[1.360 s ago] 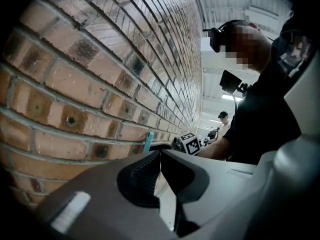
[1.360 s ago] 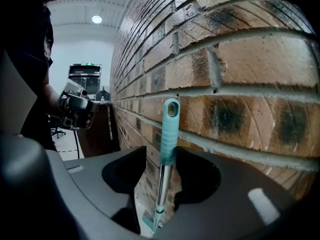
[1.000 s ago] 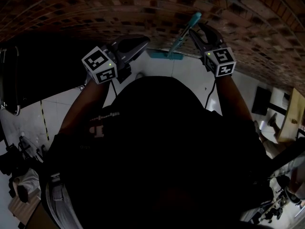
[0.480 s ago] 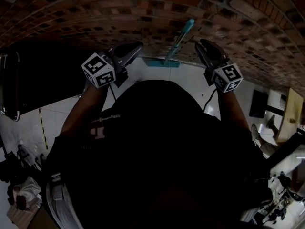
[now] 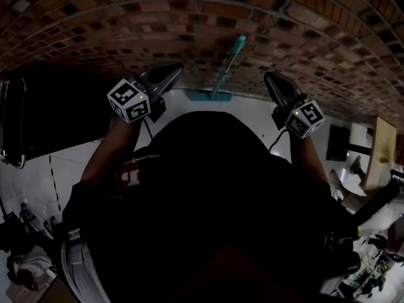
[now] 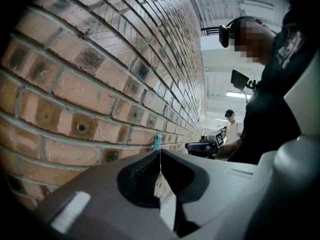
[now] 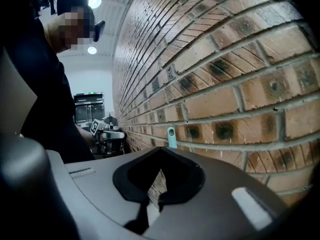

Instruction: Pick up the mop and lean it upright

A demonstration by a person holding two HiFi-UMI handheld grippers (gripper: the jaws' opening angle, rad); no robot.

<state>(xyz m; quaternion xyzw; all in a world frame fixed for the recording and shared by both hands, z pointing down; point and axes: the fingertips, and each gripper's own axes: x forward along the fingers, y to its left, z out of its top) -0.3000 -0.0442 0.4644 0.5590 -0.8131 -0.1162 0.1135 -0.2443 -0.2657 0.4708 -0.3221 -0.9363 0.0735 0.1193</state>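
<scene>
My right tool (image 5: pixel 271 79), drawn off to the right of the mop (image 5: pixel 228 65), has just clenched empty like my left tool (image 5: pixel 175 68), so the mop leans unaided against the far brick wall (image 5: pixel 189 17), the task seemingly done.

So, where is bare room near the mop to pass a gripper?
Bare floor lies between the mop head and the right gripper, below the brick wall. Left of the mop head, by the left gripper, the strip is narrower. The lower floor edges hold clutter.
</scene>
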